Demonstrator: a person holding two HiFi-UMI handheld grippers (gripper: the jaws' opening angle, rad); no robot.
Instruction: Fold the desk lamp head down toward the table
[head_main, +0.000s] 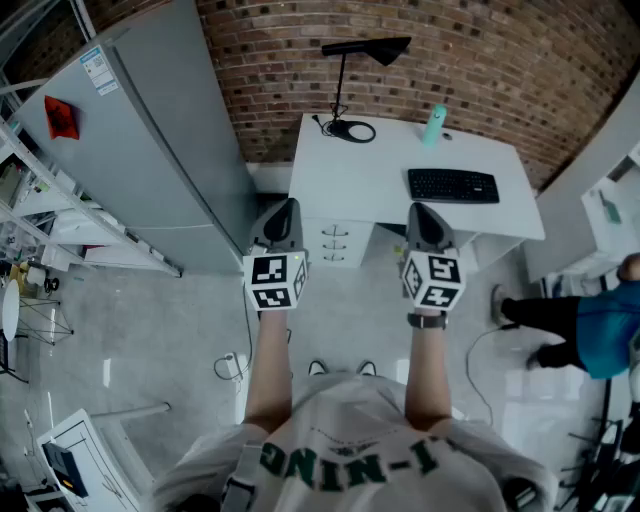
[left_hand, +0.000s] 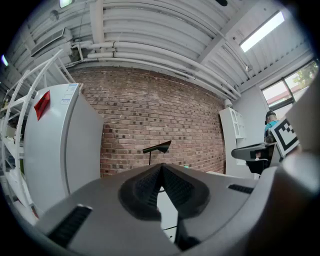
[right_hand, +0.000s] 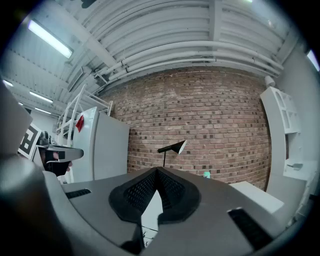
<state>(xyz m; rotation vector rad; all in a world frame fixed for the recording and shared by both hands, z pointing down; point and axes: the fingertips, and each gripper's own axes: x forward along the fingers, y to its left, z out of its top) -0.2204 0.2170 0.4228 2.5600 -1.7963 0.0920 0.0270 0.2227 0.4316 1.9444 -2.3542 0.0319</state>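
A black desk lamp (head_main: 365, 50) stands at the back left of the white desk (head_main: 380, 180), its head raised level on a thin stem over a round base (head_main: 352, 130). The lamp (left_hand: 156, 148) shows small and far off in the left gripper view, and the lamp (right_hand: 172, 148) likewise in the right gripper view. My left gripper (head_main: 284, 213) and right gripper (head_main: 424, 216) are held level side by side, well short of the desk's front edge. Both have their jaws together at the tips with nothing between them.
A black keyboard (head_main: 453, 185) and a teal bottle (head_main: 434, 125) sit on the desk, with white drawers (head_main: 336, 243) under it. A grey cabinet (head_main: 150, 140) stands left, a brick wall (head_main: 480, 60) behind. A person (head_main: 590, 320) stands at the right.
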